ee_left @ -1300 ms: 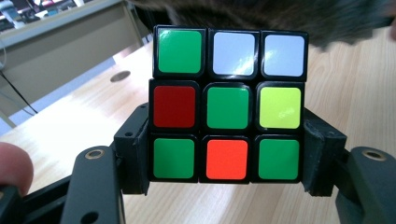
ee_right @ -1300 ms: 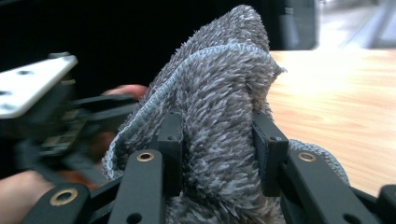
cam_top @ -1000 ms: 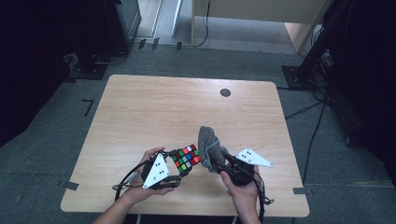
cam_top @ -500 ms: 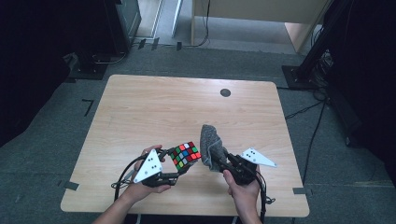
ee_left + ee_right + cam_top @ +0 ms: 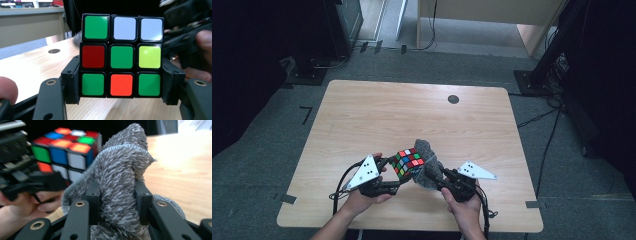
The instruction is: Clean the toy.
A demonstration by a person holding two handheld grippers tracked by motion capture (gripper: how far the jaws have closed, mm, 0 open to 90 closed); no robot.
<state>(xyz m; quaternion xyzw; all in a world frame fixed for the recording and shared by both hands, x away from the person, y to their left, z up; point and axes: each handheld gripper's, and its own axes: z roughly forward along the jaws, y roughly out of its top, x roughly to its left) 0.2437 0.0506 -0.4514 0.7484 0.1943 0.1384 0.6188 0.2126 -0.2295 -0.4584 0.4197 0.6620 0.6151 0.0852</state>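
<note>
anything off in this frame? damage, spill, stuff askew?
Nothing stands out. The left gripper holds the scrambled puzzle cube squarely between its jaws, and the right gripper holds a bunched grey cloth beside the cube. The table shows no spill or damage.

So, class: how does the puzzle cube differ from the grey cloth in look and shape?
The cube is hard, square-edged and many-coloured; the cloth is soft, fuzzy and all grey. The cube keeps flat faces, while the cloth bunches and folds. Shared: each is clamped between jaws, the cube in the left gripper, the cloth in the right gripper.
</note>
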